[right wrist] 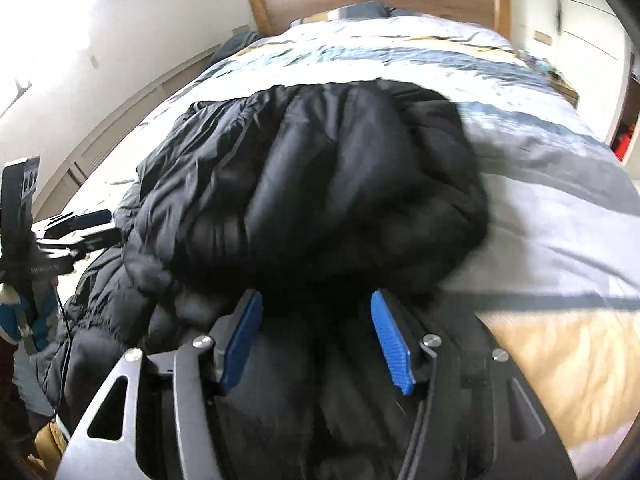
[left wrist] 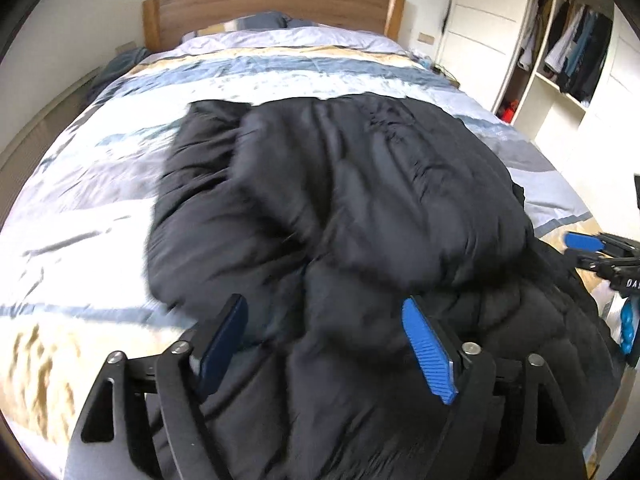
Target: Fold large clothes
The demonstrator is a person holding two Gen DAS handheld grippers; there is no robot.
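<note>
A big black puffer jacket (left wrist: 340,200) lies on the striped duvet (left wrist: 100,220), its upper part folded over into a thick bundle (right wrist: 320,184). My left gripper (left wrist: 324,308) hovers over the jacket's near end, jaws wide open, both blue pads (left wrist: 428,348) bare. My right gripper (right wrist: 316,300) stands open above the jacket's near right side. Dark fabric lies under and between its blue pads (right wrist: 390,340), which do not press on it. Each gripper shows at the edge of the other's view: right gripper (left wrist: 584,242), left gripper (right wrist: 92,216).
The bed has a wooden headboard (left wrist: 276,4) and pillows (left wrist: 260,20) at the far end. An open wardrobe (left wrist: 572,52) with hanging clothes stands to the right. Low wall panelling (right wrist: 120,120) runs along the bed's left side. A person's sleeve (right wrist: 24,320) shows at lower left.
</note>
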